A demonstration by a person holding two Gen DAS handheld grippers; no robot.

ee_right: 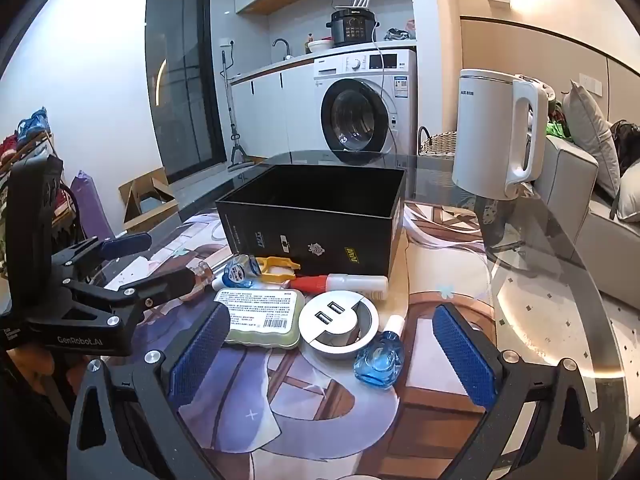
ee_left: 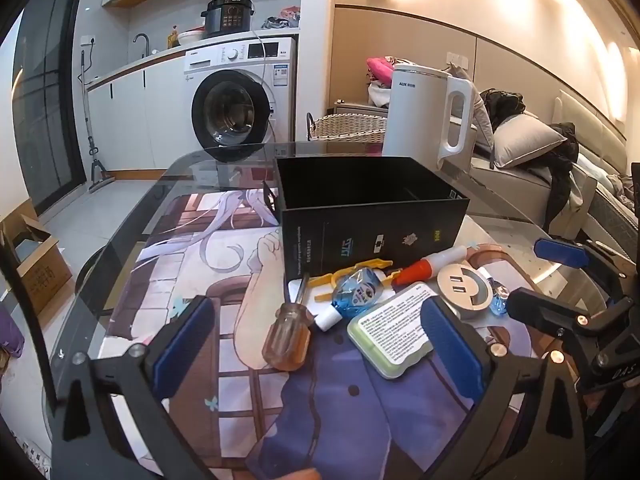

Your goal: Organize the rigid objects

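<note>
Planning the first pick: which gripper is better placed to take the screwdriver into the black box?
Left. The screwdriver lies between the open left gripper pads; the right gripper faces the blue bottle instead.

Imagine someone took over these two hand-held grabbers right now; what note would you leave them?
Left gripper: open, holding nothing, hovering over the amber-handled screwdriver and green flat case with a white label.
Right gripper: open, holding nothing, hovering near the round silver USB hub and clear blue small bottle.
Open black cardboard box: stands behind the pile; nothing shows inside it.
Also loose on the table: yellow plastic clip, red-and-white tube, second blue bottle.
Done: nothing visibly sorted yet.
Left: likely moving every item into the box.
</note>
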